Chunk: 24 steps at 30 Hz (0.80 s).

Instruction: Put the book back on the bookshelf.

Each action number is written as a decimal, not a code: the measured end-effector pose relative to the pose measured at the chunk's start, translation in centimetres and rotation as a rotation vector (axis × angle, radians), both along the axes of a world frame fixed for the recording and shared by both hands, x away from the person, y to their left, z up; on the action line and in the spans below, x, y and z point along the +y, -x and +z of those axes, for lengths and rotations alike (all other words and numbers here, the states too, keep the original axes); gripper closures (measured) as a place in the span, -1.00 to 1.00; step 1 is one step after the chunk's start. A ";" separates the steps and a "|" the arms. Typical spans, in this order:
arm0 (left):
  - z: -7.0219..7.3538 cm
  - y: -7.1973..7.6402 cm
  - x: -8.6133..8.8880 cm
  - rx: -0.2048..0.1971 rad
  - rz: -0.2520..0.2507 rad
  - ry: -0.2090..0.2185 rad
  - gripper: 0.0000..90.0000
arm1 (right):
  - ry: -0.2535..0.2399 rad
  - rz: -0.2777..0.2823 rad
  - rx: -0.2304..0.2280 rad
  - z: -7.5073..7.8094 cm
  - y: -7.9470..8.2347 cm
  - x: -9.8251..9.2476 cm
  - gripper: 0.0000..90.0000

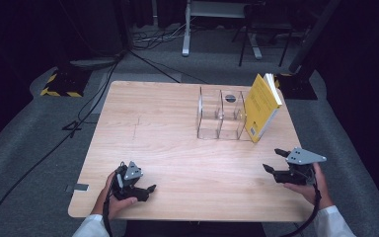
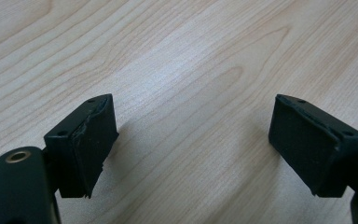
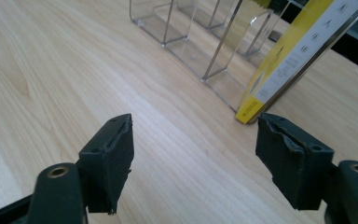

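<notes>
A yellow book (image 1: 261,106) stands tilted, leaning against the right end of a clear plastic file rack (image 1: 220,114) at the table's far right. In the right gripper view the book's lower corner (image 3: 250,109) rests on the wood just beyond the rack (image 3: 200,42). My right gripper (image 1: 274,161) hovers near the table's right front, open, with nothing between its jaws, a short way in front of the book. My left gripper (image 1: 147,191) rests at the front left of the table, open over bare wood. Its pads (image 2: 91,140) hold nothing.
The wooden table (image 1: 168,148) has bare room in its middle and left. Beyond it lie grey floor, black cables (image 1: 94,94), a yellow-and-black striped base (image 1: 59,84) and metal stand legs (image 1: 187,34). The table edges are close to both hands.
</notes>
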State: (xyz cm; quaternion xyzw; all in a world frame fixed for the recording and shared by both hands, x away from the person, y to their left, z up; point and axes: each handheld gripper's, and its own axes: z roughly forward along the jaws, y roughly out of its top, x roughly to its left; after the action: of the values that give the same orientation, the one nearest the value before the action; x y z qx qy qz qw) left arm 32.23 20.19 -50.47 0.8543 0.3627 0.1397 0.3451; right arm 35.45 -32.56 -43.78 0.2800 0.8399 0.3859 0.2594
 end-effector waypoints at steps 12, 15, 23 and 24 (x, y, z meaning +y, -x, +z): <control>0.0 0.0 0.0 0.000 0.000 0.000 -0.65 | 0.058 -0.026 0.034 -3.0 1.0 -0.8 -0.39; 0.0 0.0 0.0 -0.001 0.000 0.000 -0.65 | 0.070 -0.038 0.046 -3.9 1.1 -1.2 -0.39; 0.0 0.0 0.0 -0.001 0.001 -0.001 -0.65 | 0.065 -0.081 0.084 -5.7 1.7 -2.6 -0.41; 0.0 0.0 0.0 -0.001 0.001 0.000 -0.65 | 0.060 -0.090 0.090 -5.8 1.8 -2.8 -0.42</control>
State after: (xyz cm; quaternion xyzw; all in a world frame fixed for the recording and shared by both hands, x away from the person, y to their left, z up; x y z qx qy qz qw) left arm 32.23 20.19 -50.47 0.8542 0.3629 0.1401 0.3450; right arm 33.62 -35.35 -49.60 0.3266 0.8486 0.3354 0.2466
